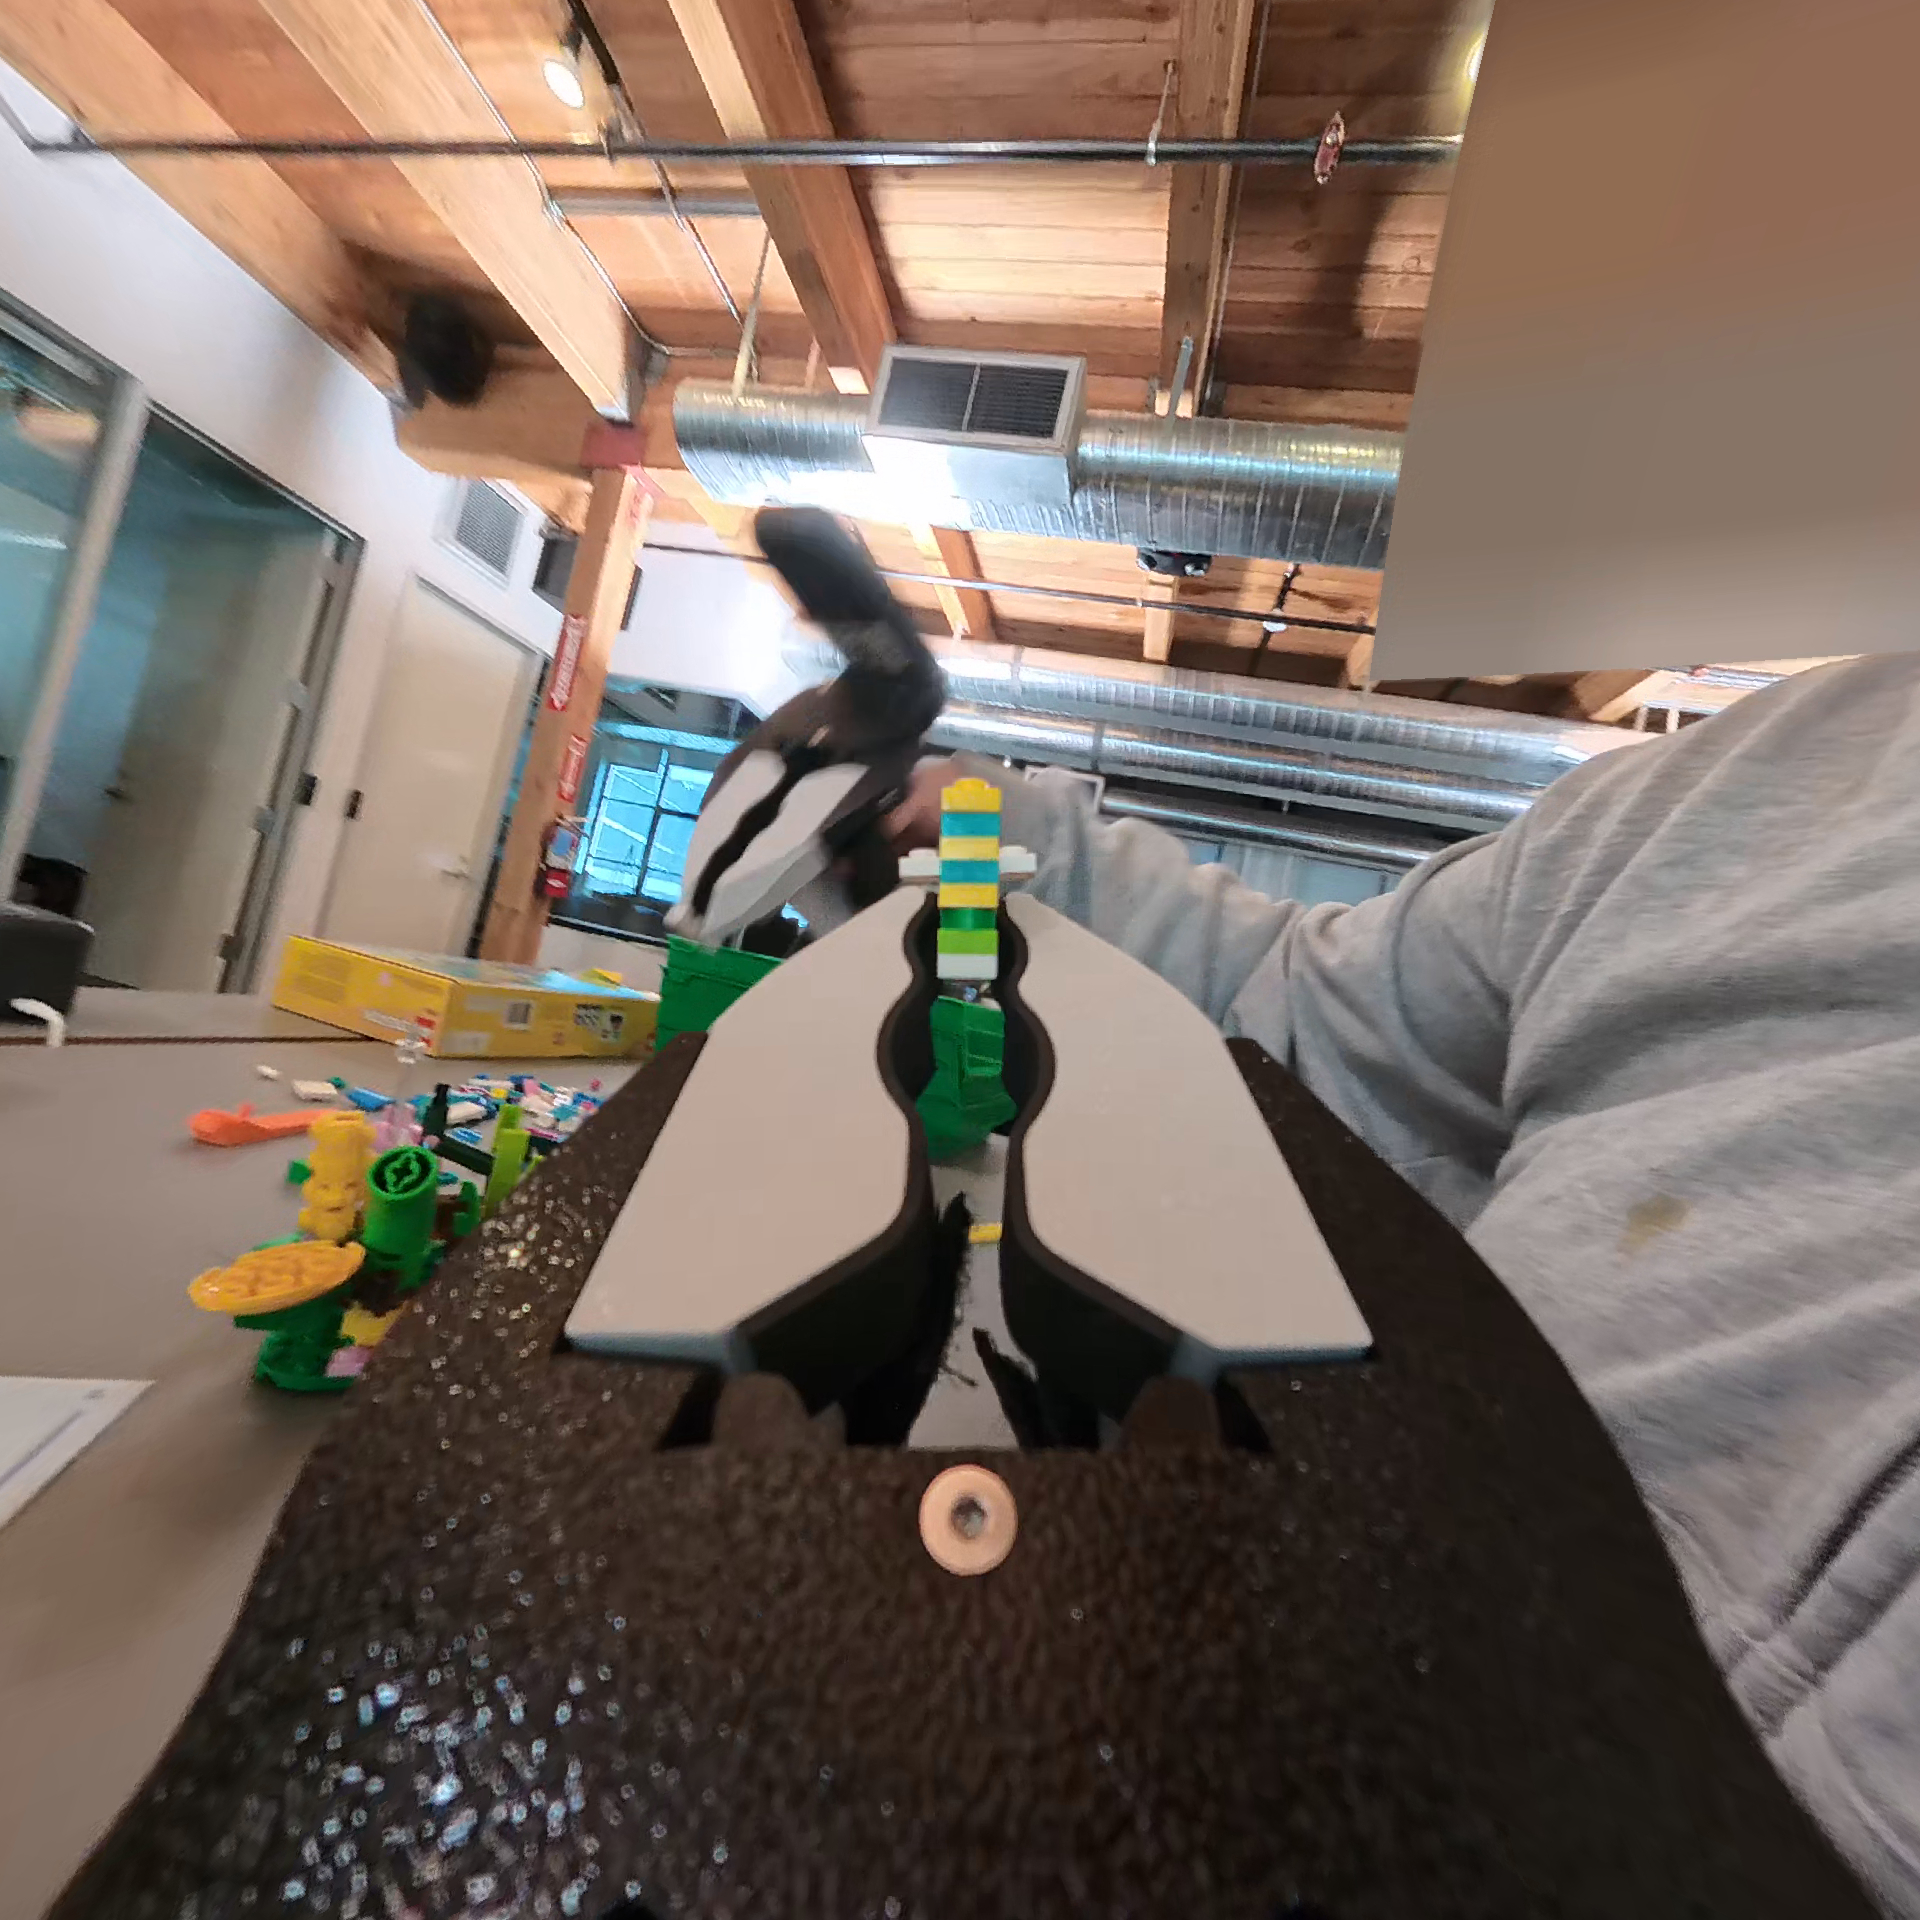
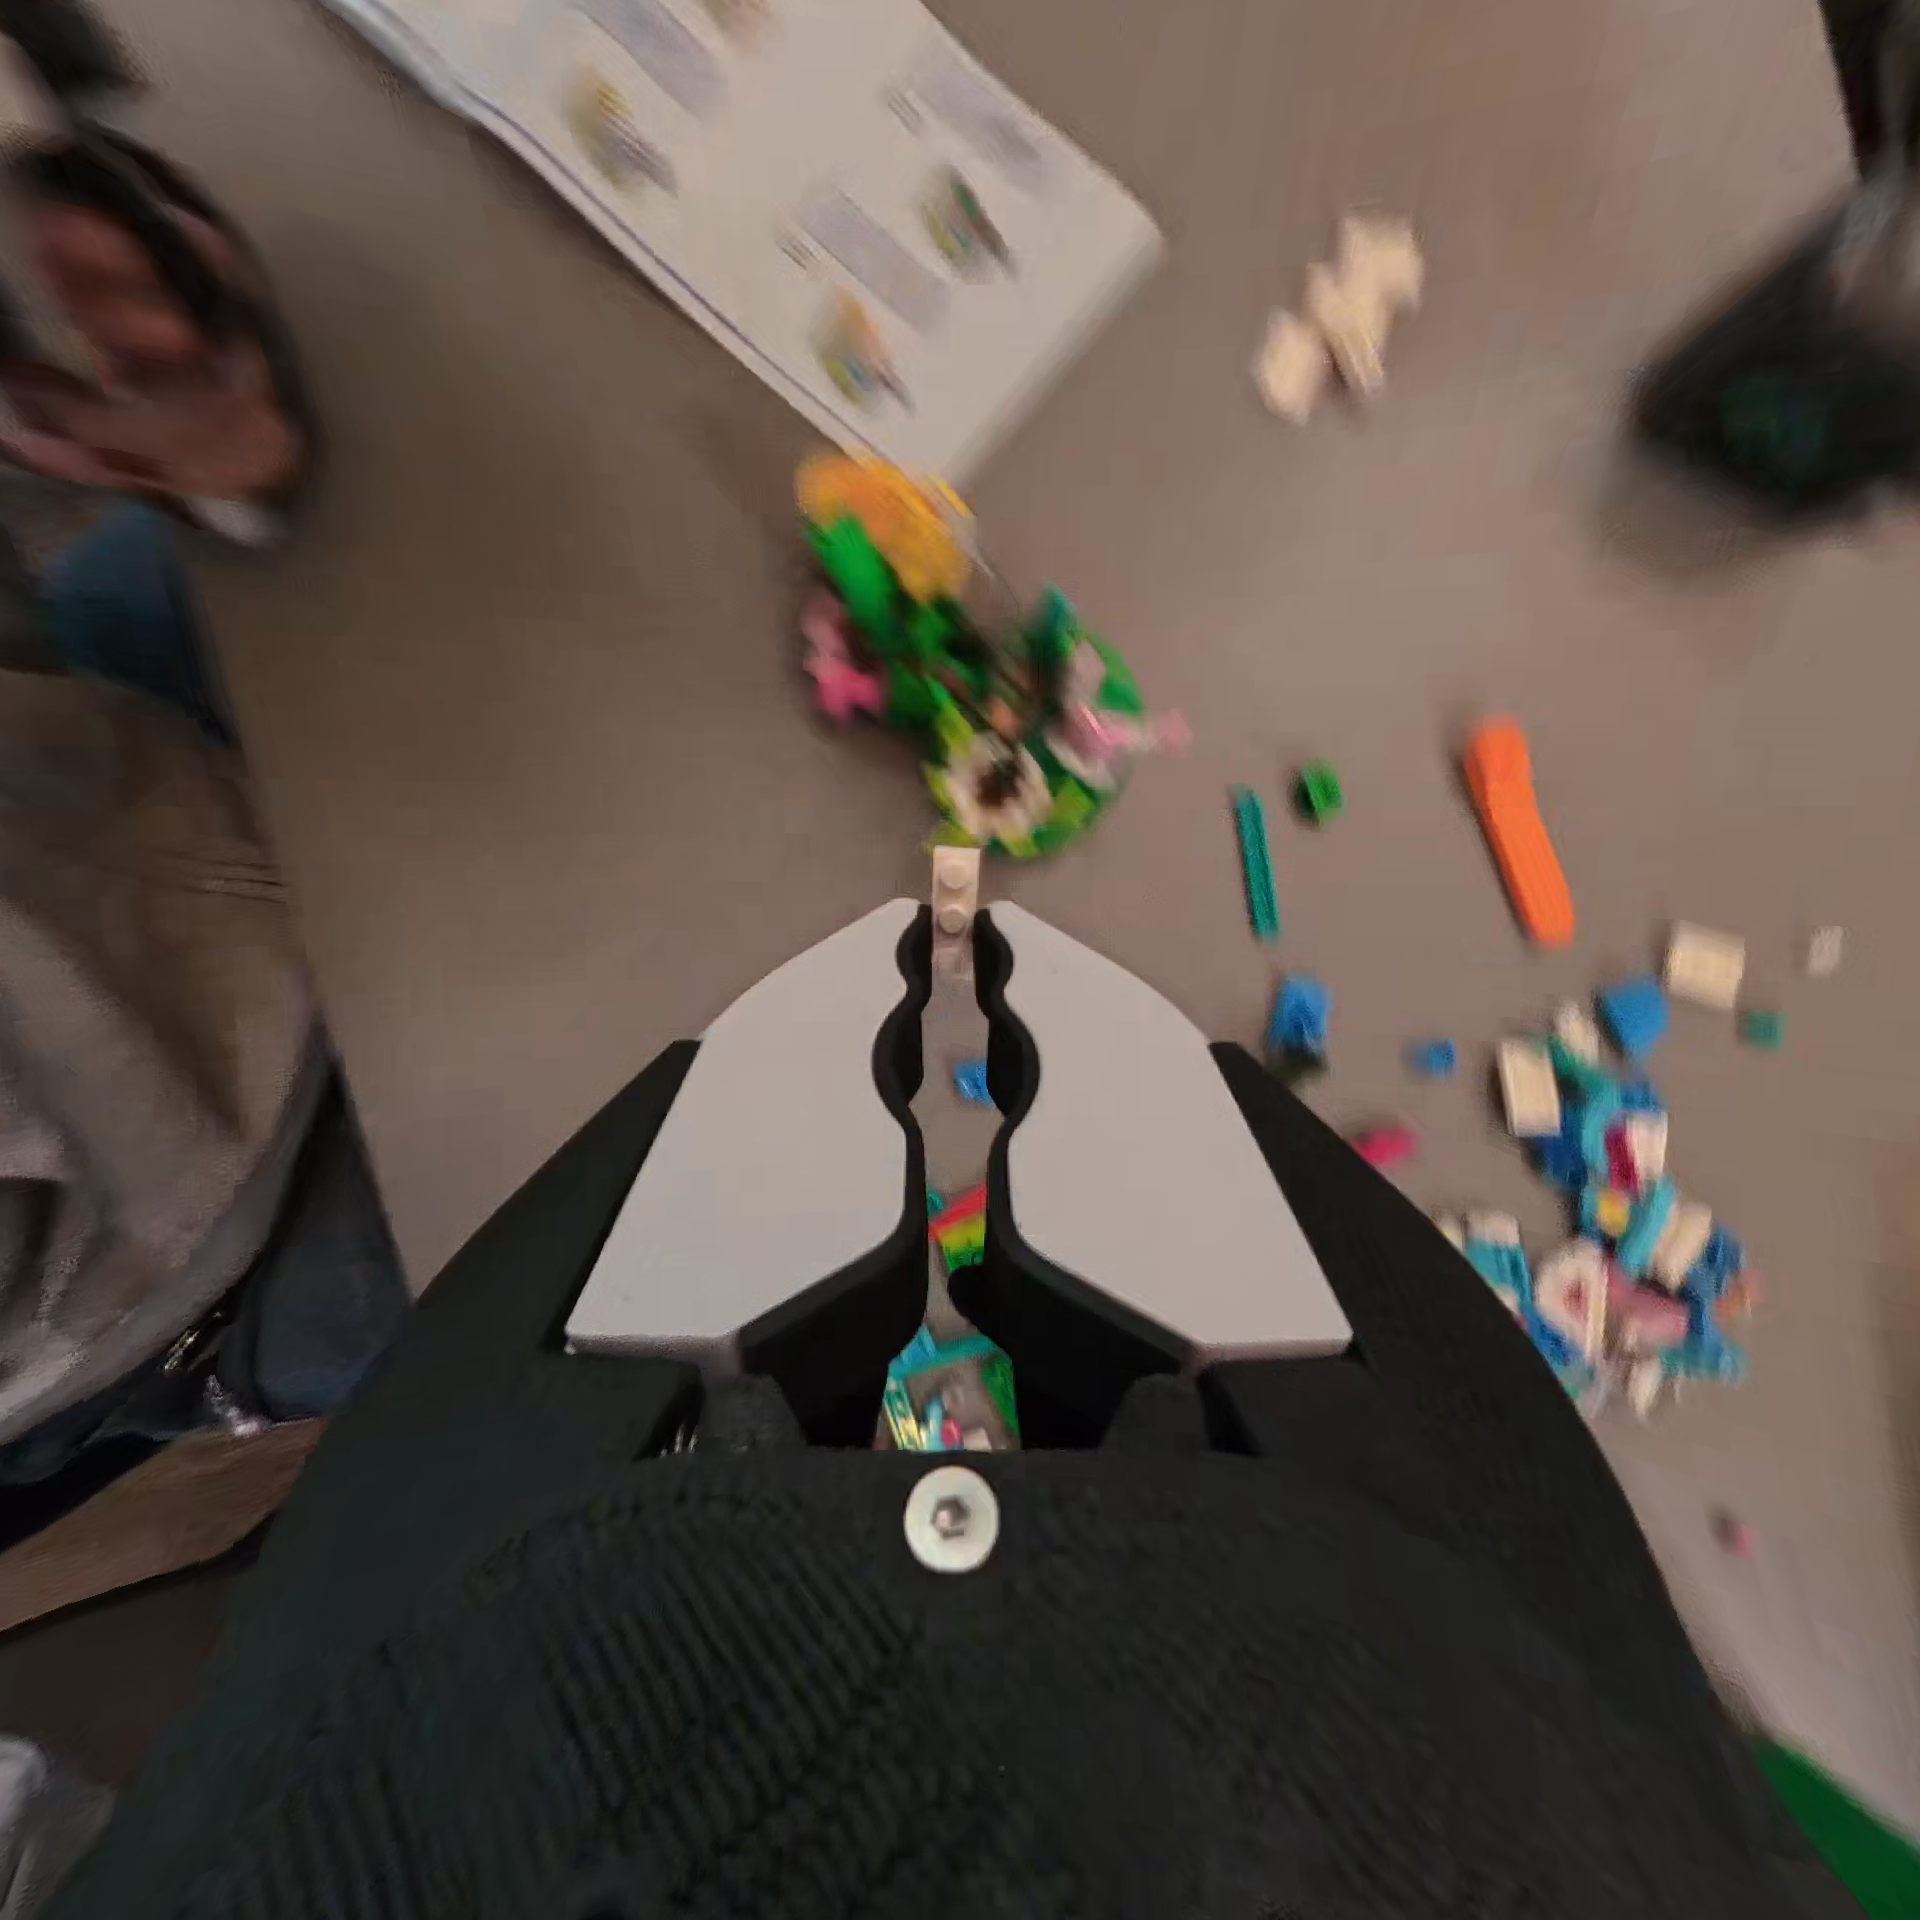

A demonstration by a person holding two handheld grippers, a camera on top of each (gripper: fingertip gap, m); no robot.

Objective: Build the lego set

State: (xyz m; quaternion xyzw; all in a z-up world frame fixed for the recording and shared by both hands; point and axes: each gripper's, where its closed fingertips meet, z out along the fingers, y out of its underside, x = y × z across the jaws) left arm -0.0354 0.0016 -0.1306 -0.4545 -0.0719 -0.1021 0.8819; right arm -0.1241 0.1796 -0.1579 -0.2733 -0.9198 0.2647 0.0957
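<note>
The left claw [image 1: 968, 935] is clamped low on one striped brick tower [image 1: 970, 873], held upright above the counter [image 1: 125, 1164]; it looks light but apt to snap apart, so a low hold suits it. The right claw [image 2: 954, 920] pinches one white plate [image 2: 955, 883], small, stiff and slippery, above the flower model [image 2: 966, 675].

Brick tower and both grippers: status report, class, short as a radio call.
Left gripper clamped on striped brick tower. Right gripper pinching small white plate over flower model. Loose bricks scattered on table.
</note>
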